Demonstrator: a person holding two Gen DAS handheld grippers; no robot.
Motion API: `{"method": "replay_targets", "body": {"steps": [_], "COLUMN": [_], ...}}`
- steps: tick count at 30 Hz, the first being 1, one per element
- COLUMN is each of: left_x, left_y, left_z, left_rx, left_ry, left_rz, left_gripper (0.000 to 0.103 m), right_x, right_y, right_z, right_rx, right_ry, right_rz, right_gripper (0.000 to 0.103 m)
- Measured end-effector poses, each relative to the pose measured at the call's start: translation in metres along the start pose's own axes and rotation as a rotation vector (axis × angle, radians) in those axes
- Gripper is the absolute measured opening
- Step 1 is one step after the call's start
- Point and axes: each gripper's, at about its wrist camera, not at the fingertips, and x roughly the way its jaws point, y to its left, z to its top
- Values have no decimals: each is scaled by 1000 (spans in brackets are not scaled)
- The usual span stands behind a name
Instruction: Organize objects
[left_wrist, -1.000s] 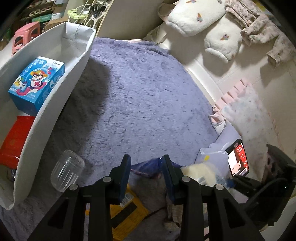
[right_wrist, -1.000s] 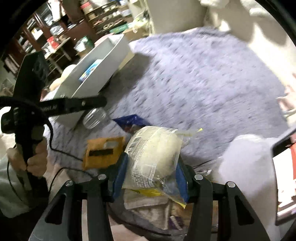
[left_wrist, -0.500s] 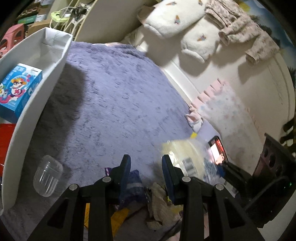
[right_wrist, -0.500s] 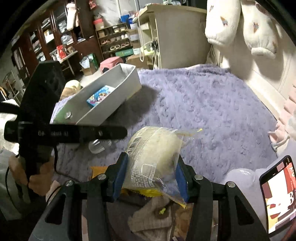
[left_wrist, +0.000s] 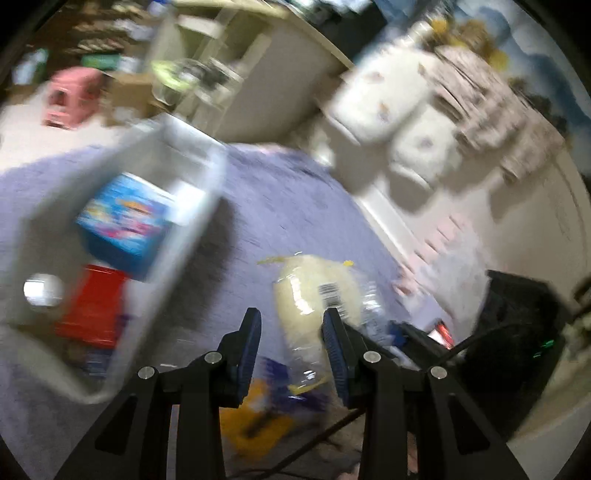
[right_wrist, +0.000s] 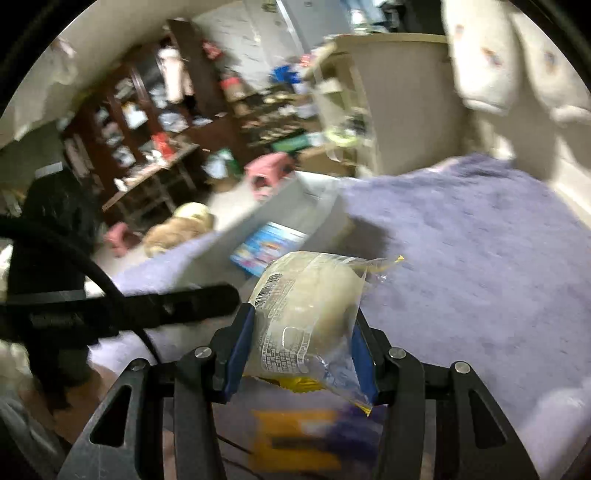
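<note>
My right gripper (right_wrist: 301, 345) is shut on a clear bag of pale bread (right_wrist: 308, 314) and holds it up above the purple rug (right_wrist: 461, 277). The same bag (left_wrist: 314, 295) shows in the left wrist view, just beyond my fingers. My left gripper (left_wrist: 291, 341) is open and empty, raised over the rug (left_wrist: 295, 206). A white bin (left_wrist: 184, 229) stands at the left with a blue box (left_wrist: 125, 218) and a red packet (left_wrist: 92, 306) inside. It also shows in the right wrist view (right_wrist: 295, 206), with the blue box (right_wrist: 267, 247) in it.
A yellow packet (left_wrist: 255, 413) and a blue wrapper (left_wrist: 280, 369) lie on the rug below my grippers; the yellow packet also shows in the right wrist view (right_wrist: 295, 439). White pillows (left_wrist: 388, 96) lean at the back. A pink stool (left_wrist: 70, 96) stands beyond the bin.
Both grippers have risen and swung toward the white bin. The bread bag has moved left with the right gripper, in front of the left one. Both views are blurred by motion.
</note>
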Motion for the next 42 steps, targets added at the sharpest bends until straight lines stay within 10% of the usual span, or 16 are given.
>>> {"method": "replay_targets", "body": {"steps": [6,12,24,30,36,42], "left_x": [-55,-47,-45,-53,-71,-52], "left_y": [60,96,81,89,95,120], "left_z": [6,8,9,6,2,3], "left_rx": [-171,-273,-218,-304,-347,-415], "left_ry": [-179,-143,-138,-189,-257,-101], "left_rz": [326,476,474,448,562,557], "left_gripper": [34,32,36,36,48,48], "right_x": [62,123,82,92,113,158], "right_y": [59,71,56,24,9,-48], "right_z": [38,32,30,33,69,108], "right_rx": [22,84,59,138,-86,-10], "right_ry": [70,177,-88,-71,-20,143], "right_rz": [130,170,184,99,-102,32], "right_gripper": [50,51,51,51,51,50]}}
